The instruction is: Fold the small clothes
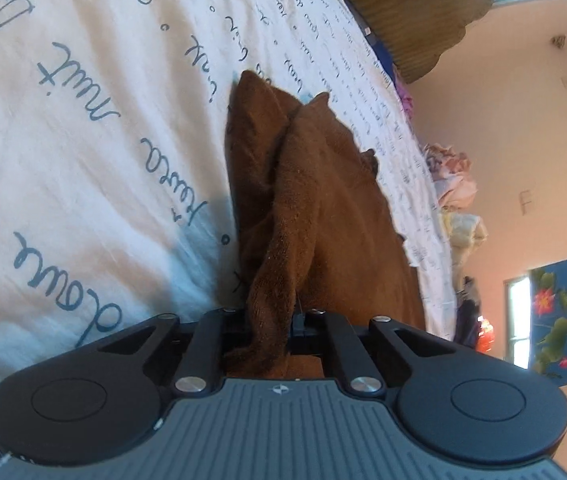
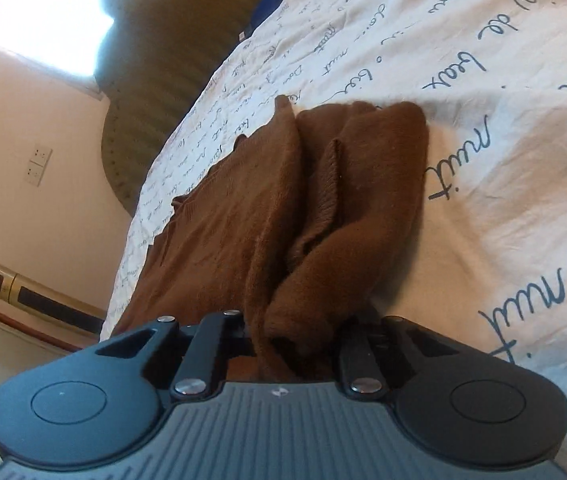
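- The brown knit garment (image 1: 323,200) lies on the bed, over a white sheet (image 1: 83,140) printed with blue handwriting, its far end resting near the middle of the sheet rather than at any edge.
- The left tool (image 1: 273,320) is pressed together on a bunched edge of the garment; cloth passes between its jaws and trails back behind them.
- The right tool (image 2: 295,328) likewise pinches a thick gathered edge of the same garment (image 2: 267,200), with folds spilling over its jaws.
- From each tool the garment runs straight ahead, its long axis in line with the fingers and away from the person.
- Both tools hold the near end, so neither hand is clearly nearer; the far end lies loose and rumpled on the sheet.
- My judgement: the coming move carries the held near end forward over the far end, both tools travelling together along that axis.
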`<state>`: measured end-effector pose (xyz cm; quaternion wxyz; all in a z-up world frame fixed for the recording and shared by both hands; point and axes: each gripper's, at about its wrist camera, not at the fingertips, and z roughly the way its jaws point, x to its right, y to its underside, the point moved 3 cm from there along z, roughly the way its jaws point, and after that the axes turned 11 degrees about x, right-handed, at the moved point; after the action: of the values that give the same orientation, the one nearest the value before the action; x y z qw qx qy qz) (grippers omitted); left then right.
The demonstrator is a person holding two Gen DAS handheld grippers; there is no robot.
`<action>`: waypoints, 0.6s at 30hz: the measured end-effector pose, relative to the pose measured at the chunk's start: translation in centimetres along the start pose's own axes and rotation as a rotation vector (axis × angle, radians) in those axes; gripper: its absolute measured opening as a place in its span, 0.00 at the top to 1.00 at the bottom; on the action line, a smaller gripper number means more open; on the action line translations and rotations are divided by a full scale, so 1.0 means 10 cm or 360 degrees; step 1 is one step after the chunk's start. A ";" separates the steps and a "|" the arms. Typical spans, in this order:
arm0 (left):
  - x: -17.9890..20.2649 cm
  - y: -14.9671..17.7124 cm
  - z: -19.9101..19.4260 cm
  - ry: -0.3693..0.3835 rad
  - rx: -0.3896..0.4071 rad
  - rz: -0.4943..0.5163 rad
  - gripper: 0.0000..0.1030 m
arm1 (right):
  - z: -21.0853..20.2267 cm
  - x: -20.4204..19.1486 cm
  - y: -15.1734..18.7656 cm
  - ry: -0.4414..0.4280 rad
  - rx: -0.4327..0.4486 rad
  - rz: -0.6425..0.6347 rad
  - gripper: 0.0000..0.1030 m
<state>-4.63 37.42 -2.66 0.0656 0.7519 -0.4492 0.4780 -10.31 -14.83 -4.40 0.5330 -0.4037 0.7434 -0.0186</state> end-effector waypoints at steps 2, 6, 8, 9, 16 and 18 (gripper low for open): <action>-0.01 -0.03 -0.04 0.0048 0.0003 -0.0056 0.92 | -0.02 -0.05 -0.05 -0.0044 0.0014 0.0029 0.88; 0.03 -0.11 -0.11 0.0200 0.0032 -0.0217 0.92 | -0.14 -0.27 -0.21 -0.0157 0.0032 0.0026 0.88; 0.11 -0.15 -0.16 0.0253 0.0053 -0.0257 0.92 | -0.19 -0.39 -0.26 -0.0202 0.0033 0.0003 0.88; 0.16 -0.16 -0.17 0.0273 0.0060 -0.0262 0.92 | -0.21 -0.43 -0.29 -0.0209 0.0036 0.0004 0.88; 0.32 -0.03 -0.35 0.0290 0.0058 -0.0220 0.92 | -0.56 -0.41 -0.17 -0.0230 0.0100 -0.0006 0.88; 0.21 0.05 -0.42 0.0291 0.0049 -0.0229 0.92 | -0.56 -0.30 -0.04 -0.0120 0.0079 -0.0069 0.88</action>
<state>-7.45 38.06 1.04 0.1289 0.7364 -0.3790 0.5455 -14.23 -15.50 0.50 0.5699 -0.4068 0.7131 -0.0334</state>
